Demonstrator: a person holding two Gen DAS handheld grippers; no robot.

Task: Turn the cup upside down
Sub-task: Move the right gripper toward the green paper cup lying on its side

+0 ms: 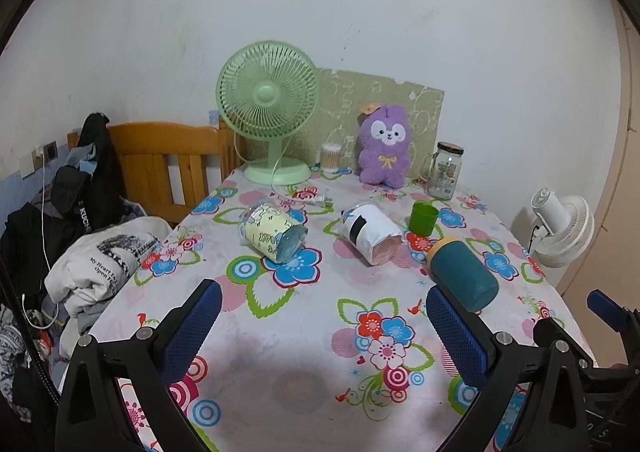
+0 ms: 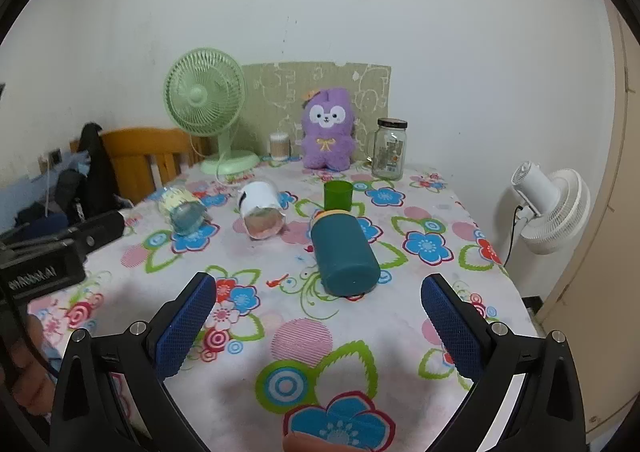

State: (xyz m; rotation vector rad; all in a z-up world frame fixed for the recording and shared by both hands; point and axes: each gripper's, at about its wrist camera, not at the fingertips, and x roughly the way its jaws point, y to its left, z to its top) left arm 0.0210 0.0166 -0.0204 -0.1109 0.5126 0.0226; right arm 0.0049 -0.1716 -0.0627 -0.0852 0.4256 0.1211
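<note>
A small green cup (image 1: pixel 423 216) stands on the floral tablecloth, rim up as far as I can tell; it also shows in the right wrist view (image 2: pixel 338 195). Three cups lie on their sides: a teal one (image 1: pixel 464 272) (image 2: pixel 343 252), a white one with a black patch (image 1: pixel 372 228) (image 2: pixel 262 208), and a yellow-patterned clear one (image 1: pixel 272 231) (image 2: pixel 182 208). My left gripper (image 1: pixel 324 312) is open and empty above the table's near part. My right gripper (image 2: pixel 318 306) is open and empty, just short of the teal cup.
At the table's back stand a green desk fan (image 1: pixel 267 107), a purple plush toy (image 1: pixel 383 145), a glass jar (image 1: pixel 445 171) and a cotton-swab tub (image 1: pixel 330 158). A wooden bed frame (image 1: pixel 168 163) with clothes is at the left. A white fan (image 2: pixel 550 207) stands right of the table.
</note>
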